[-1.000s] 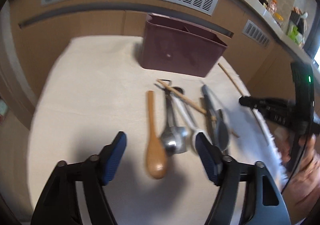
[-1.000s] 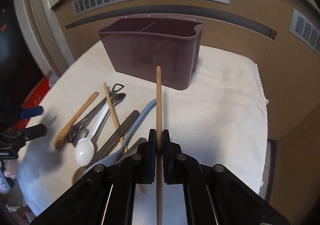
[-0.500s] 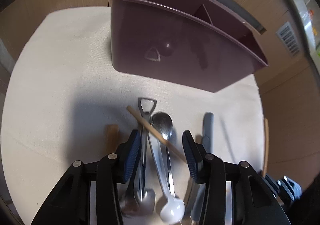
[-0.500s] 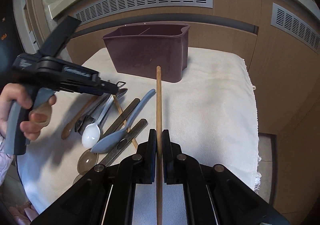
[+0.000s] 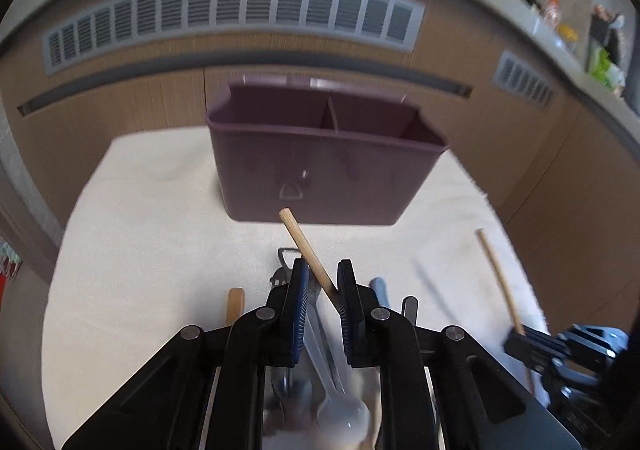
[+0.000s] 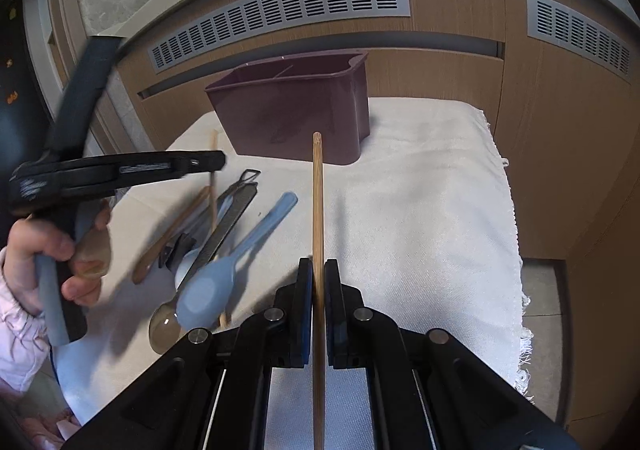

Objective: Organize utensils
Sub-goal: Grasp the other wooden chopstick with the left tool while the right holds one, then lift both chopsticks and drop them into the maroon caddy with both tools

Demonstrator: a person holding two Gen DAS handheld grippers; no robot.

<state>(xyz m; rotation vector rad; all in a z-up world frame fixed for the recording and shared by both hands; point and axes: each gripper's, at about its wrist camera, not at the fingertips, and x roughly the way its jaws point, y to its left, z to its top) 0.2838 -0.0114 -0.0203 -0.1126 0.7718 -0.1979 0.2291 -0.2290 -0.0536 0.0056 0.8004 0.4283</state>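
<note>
- Left wrist view: left gripper point(image 5: 323, 282) has just been closing, jaws now narrow w/ a chopstick point(image 5: 306, 250) crossing diagonally between the pads. Stick looks lifted off the pile, far tip up in front of the caddy point(image 5: 320, 170), so likely gripped.
- Caddy is maroon, 2 compartments visible, both look empty as far as I can see in. So nothing sorted yet, by my read.
- Under the gripper, on the cloth: white spoon point(image 5: 344, 414), metal pieces (blurry), wooden spoon handle point(image 5: 235, 304), grey handle to the right.
- Right gripper point(image 5: 532, 342) at lower right edge, second chopstick point(image 5: 500, 282) sticking out of it.
- Right wrist view: right gripper point(image 6: 318, 286) clamped tight on second chopstick, which points straight at the caddy, tip short of it.
- Left on cloth: blue spoon point(image 6: 240, 262), wooden spoon, white spoon, flat dark metal piece, clear brownish spoon. Most of the job remains.
- Hand point(image 6: 44, 250) w/ pink sleeve holds the left gripper, blurred.
- Surface: white woven cloth point(image 6: 440, 210), fringed right edge, over a small table.
- Room: wood-look cabinet fronts w/ grey vent grilles, pale counter above; bottles on the counter far right in left view.
</note>
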